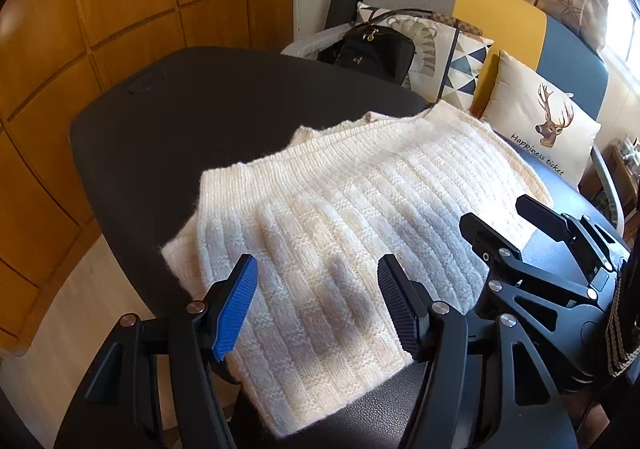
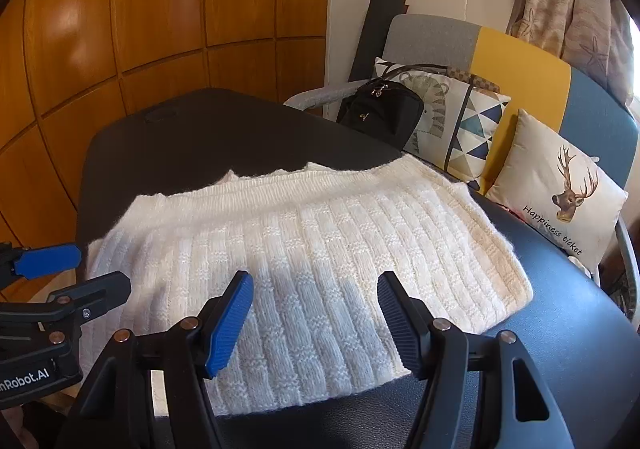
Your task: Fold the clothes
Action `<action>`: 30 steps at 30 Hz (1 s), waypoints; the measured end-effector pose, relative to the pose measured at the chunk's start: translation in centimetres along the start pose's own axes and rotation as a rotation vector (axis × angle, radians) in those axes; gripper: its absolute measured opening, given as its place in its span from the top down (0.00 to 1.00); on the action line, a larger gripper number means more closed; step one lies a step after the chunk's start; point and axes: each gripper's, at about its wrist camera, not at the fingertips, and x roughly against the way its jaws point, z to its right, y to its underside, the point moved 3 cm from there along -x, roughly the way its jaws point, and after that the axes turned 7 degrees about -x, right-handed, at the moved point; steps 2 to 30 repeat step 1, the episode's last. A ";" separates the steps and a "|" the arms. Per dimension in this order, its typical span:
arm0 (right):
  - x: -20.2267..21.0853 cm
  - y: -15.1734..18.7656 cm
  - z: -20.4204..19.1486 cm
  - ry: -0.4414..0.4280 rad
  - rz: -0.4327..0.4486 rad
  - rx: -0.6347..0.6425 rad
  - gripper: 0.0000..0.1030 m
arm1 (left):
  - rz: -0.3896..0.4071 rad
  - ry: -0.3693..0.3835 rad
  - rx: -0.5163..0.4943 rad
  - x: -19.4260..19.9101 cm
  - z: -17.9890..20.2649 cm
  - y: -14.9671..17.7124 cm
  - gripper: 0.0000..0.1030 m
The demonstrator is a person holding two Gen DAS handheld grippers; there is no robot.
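A cream ribbed knit sweater (image 1: 340, 209) lies folded into a flat rectangle on the black table (image 1: 192, 117). In the left wrist view my left gripper (image 1: 316, 305) hovers open over the sweater's near edge, with nothing between its blue pads. My right gripper (image 1: 516, 221) shows to its right, also open, above the sweater's right side. In the right wrist view the sweater (image 2: 312, 257) fills the middle, my right gripper (image 2: 316, 323) stands open above its near edge, and the left gripper (image 2: 76, 269) pokes in at the left, open. Neither gripper touches the knit.
The black table (image 2: 208, 137) has bare surface beyond the sweater. A chair (image 2: 520, 57) stands at the back right with a black bag (image 2: 380, 113) and two cushions, one bearing a deer head (image 2: 560, 193). Wooden panels (image 2: 140, 29) line the wall on the left.
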 end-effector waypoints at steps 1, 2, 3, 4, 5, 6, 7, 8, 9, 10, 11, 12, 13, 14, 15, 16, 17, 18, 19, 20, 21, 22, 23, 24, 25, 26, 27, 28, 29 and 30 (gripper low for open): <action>0.0 0.0 0.0 0.000 0.000 0.001 0.36 | 0.004 -0.001 -0.003 0.0 0.0 -0.1 0.36; 0.0 0.0 0.0 0.000 0.000 0.001 0.36 | 0.004 -0.001 -0.003 0.0 0.0 -0.1 0.36; 0.0 0.0 0.0 0.000 0.000 0.001 0.36 | 0.004 -0.001 -0.003 0.0 0.0 -0.1 0.36; 0.0 0.0 0.0 0.000 0.000 0.001 0.36 | 0.004 -0.001 -0.003 0.0 0.0 -0.1 0.36; 0.0 0.0 0.0 0.000 0.000 0.001 0.36 | 0.004 -0.001 -0.003 0.0 0.0 -0.1 0.36; 0.0 0.0 0.0 0.000 0.000 0.001 0.36 | 0.004 -0.001 -0.003 0.0 0.0 -0.1 0.36; 0.0 0.0 0.0 0.000 0.000 0.001 0.36 | 0.004 -0.001 -0.003 0.0 0.0 -0.1 0.36; 0.0 0.0 0.0 0.000 0.000 0.001 0.36 | 0.004 -0.001 -0.003 0.0 0.0 -0.1 0.36; 0.0 0.0 0.0 0.000 0.000 0.001 0.36 | 0.004 -0.001 -0.003 0.0 0.0 -0.1 0.36; 0.0 0.0 0.0 0.000 0.000 0.001 0.36 | 0.004 -0.001 -0.003 0.0 0.0 -0.1 0.36; 0.0 0.0 0.0 0.000 0.000 0.001 0.36 | 0.004 -0.001 -0.003 0.0 0.0 -0.1 0.36; 0.0 0.0 0.0 0.000 0.000 0.001 0.36 | 0.004 -0.001 -0.003 0.0 0.0 -0.1 0.36; 0.0 0.0 0.0 0.000 0.000 0.001 0.36 | 0.004 -0.001 -0.003 0.0 0.0 -0.1 0.36; 0.0 0.0 0.0 0.000 0.000 0.001 0.36 | 0.004 -0.001 -0.003 0.0 0.0 -0.1 0.36; 0.0 0.0 0.0 0.000 0.000 0.001 0.36 | 0.004 -0.001 -0.003 0.0 0.0 -0.1 0.36; 0.0 0.0 0.0 0.000 0.000 0.001 0.36 | 0.004 -0.001 -0.003 0.0 0.0 -0.1 0.36; 0.0 0.0 0.0 0.000 0.000 0.001 0.36 | 0.004 -0.001 -0.003 0.0 0.0 -0.1 0.36; 0.0 0.0 0.0 0.000 0.000 0.001 0.36 | 0.004 -0.001 -0.003 0.0 0.0 -0.1 0.36; 0.0 0.0 0.0 0.000 0.000 0.001 0.36 | 0.004 -0.001 -0.003 0.0 0.0 -0.1 0.36; 0.0 0.0 0.0 0.000 0.000 0.001 0.36 | 0.004 -0.001 -0.003 0.0 0.0 -0.1 0.36; 0.0 0.0 0.0 0.000 0.000 0.001 0.36 | 0.004 -0.001 -0.003 0.0 0.0 -0.1 0.36; 0.0 0.0 0.0 0.000 0.000 0.001 0.36 | 0.004 -0.001 -0.003 0.0 0.0 -0.1 0.36; 0.0 0.0 0.0 0.000 0.000 0.001 0.36 | 0.004 -0.001 -0.003 0.0 0.0 -0.1 0.36; 0.0 0.0 0.0 0.000 0.000 0.001 0.36 | 0.004 -0.001 -0.003 0.0 0.0 -0.1 0.36; 0.0 0.0 0.0 0.000 0.000 0.001 0.36 | 0.004 -0.001 -0.003 0.0 0.0 -0.1 0.36; 0.0 0.0 0.0 0.000 0.000 0.001 0.36 | 0.004 -0.001 -0.003 0.0 0.0 -0.1 0.36; 0.0 0.0 0.0 0.000 0.000 0.001 0.36 | 0.004 -0.001 -0.003 0.0 0.0 -0.1 0.36; 0.0 0.0 0.0 0.000 0.000 0.001 0.36 | 0.004 -0.001 -0.003 0.0 0.0 -0.1 0.36; 0.0 0.0 0.0 0.000 0.000 0.001 0.36 | 0.004 -0.001 -0.003 0.0 0.0 -0.1 0.36; 0.0 0.0 0.0 0.000 0.000 0.001 0.36 | 0.004 -0.001 -0.003 0.0 0.0 -0.1 0.36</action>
